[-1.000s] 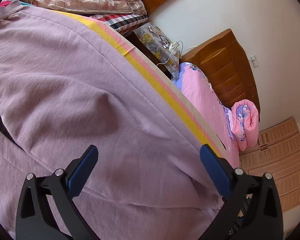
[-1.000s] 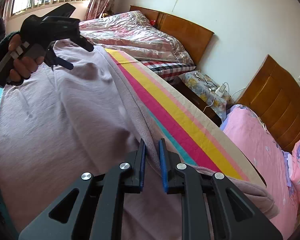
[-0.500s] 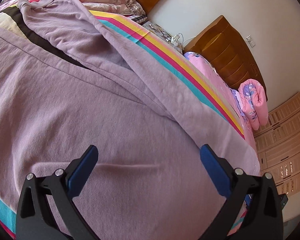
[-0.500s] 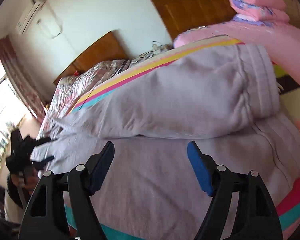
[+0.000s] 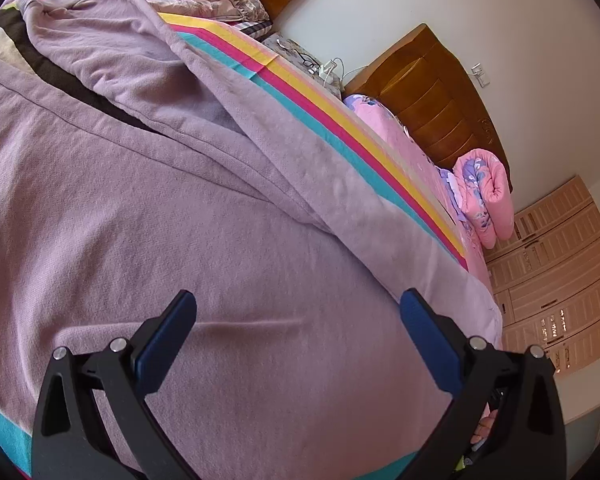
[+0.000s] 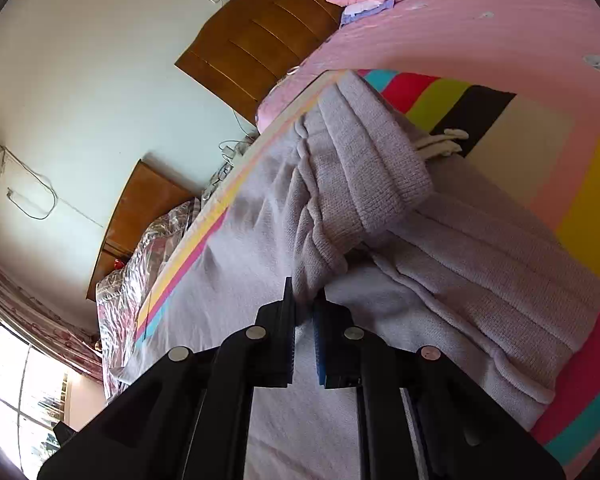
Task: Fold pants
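Observation:
Lilac knit pants point(image 5: 228, 208) lie spread on a striped bed cover point(image 5: 340, 120). One leg lies folded across the other. My left gripper point(image 5: 296, 320) is open and empty just above the flat fabric. My right gripper point(image 6: 305, 300) is shut on a bunched fold of the pants point(image 6: 320, 224) near the ribbed waistband point(image 6: 376, 168). A white drawstring point(image 6: 440, 142) pokes out past the waistband.
A second bed with a pink sheet point(image 6: 460, 28) and a rolled pink quilt point(image 5: 488, 196) lies beyond. Wooden headboards point(image 5: 436, 96) line the wall. A nightstand with cables point(image 5: 312, 64) stands between the beds. A wardrobe point(image 5: 556, 280) is at the right.
My right gripper was open half a second ago and has shut on the pants near the waistband. My left gripper has stayed open over the fabric with little movement.

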`<state>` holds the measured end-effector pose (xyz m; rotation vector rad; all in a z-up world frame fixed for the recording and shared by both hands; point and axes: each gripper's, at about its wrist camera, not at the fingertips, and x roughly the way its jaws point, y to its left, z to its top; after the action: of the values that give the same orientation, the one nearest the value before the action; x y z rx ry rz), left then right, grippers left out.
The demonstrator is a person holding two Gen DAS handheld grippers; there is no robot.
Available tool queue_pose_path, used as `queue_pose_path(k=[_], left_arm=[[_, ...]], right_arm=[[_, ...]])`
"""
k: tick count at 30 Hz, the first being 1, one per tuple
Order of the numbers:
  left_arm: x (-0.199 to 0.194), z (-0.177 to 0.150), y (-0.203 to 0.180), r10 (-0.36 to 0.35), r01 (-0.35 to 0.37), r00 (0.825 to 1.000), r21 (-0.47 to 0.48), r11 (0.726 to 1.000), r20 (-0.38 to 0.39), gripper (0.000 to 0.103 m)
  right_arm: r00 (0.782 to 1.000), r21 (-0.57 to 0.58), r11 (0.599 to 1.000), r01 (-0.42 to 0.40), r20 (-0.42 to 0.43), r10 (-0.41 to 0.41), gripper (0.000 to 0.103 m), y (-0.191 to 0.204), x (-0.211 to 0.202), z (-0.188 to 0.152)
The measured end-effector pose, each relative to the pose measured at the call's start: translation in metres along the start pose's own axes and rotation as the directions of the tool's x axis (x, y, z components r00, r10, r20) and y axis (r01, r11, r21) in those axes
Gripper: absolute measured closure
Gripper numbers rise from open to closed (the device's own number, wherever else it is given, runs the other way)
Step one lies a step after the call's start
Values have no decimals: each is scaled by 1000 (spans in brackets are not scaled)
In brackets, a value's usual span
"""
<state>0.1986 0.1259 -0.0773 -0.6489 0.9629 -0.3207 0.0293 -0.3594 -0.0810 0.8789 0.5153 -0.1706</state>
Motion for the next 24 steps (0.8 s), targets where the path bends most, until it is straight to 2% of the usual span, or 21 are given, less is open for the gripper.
queue_pose_path(k=[4,6,9,11,13,15,16,17,18,19,21,22,24], left_arm=[[10,27,-8,-127,124,992,-111,986,-18,2],[19,43,-17,-160,157,987,-142,977,-9,2],[43,70,-24,-72,63,997,-189,980,-38,3],[54,88,-24,-43,35,999,-211,977,-32,13],[62,106,-25,-12,8,1000,-206,978,-14,15],[77,122,-27,30,-36,999,-173,984,-38,27],[88,127,-25,46,-58,996,-161,985,-78,58],[100,132,-21,57,-77,990,-154,985,-129,96],[104,135,-14,62,-85,988,-159,984,-144,98],[101,139,-12,42,-62,991,-163,985,-124,98],[68,145,-29,23,-23,1000,-83,996,2,98],[40,141,-45,10,-10,996,-1,1000,94,98],[-18,114,-74,-5,-35,972,165,986,236,98]], right_arm=[[992,-67,991,-117,48,120,93,44,-15,38],[987,-90,985,-144,60,150,93,58,-16,60],[982,-103,979,-174,58,180,93,70,-15,78],[980,-107,977,-186,51,192,93,66,-17,79],[979,-101,976,-194,44,199,93,50,-28,76],[979,-85,977,-197,34,200,93,40,-35,72],[980,-77,978,-192,27,195,93,35,-34,72],[982,-76,980,-185,18,187,93,32,-31,72],[984,-83,981,-178,5,179,93,30,-28,73],[986,-89,982,-169,-6,169,93,29,-25,73],[985,-89,981,-174,-27,172,93,28,-23,75],[982,-92,977,-190,-34,188,93,28,-28,74],[977,-131,968,-215,-47,210,93,27,-44,69]])
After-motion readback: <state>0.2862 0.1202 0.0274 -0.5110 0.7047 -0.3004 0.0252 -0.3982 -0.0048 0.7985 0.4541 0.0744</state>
